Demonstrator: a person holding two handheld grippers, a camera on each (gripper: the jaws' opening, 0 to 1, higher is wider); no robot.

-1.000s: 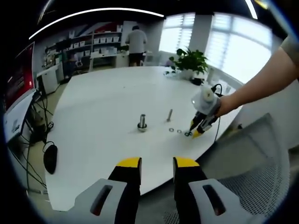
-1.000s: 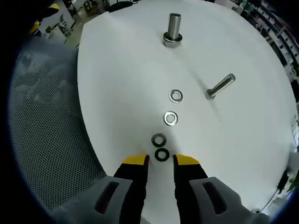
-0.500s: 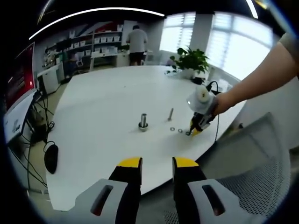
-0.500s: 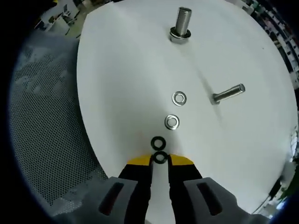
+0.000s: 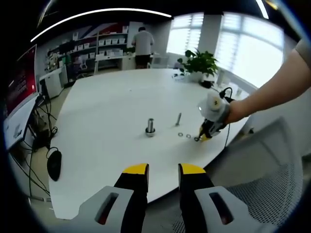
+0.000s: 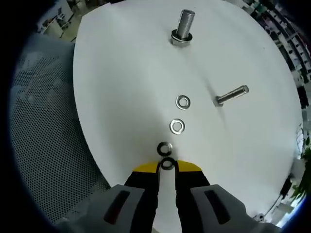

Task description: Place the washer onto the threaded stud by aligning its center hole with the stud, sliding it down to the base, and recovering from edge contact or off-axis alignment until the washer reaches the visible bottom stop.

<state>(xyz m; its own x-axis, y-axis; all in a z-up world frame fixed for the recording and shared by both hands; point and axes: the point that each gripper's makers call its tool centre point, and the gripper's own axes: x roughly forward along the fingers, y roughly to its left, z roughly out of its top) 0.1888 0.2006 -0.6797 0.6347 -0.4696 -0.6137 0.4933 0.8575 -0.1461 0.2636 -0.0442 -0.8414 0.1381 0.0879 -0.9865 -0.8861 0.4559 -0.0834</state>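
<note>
White table (image 6: 121, 87) carries our threaded stud (image 6: 184, 28) at the far end; our right gripper (image 6: 166, 166) has its jaws closed on a black washer (image 6: 167, 164) near the table's edge, while our left gripper (image 5: 163, 169) hovers, jaws parted and empty.

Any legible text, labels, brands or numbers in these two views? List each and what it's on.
None legible.
Shelf boxes at the back of the room: any labels too small and blurred to read.
Red screen at the left edge: no characters can be made out.
Washers, upright stud, loose bolt, white table: no markings visible.
Right tool, closed on a black washer, and left tool: no print visible.
</note>
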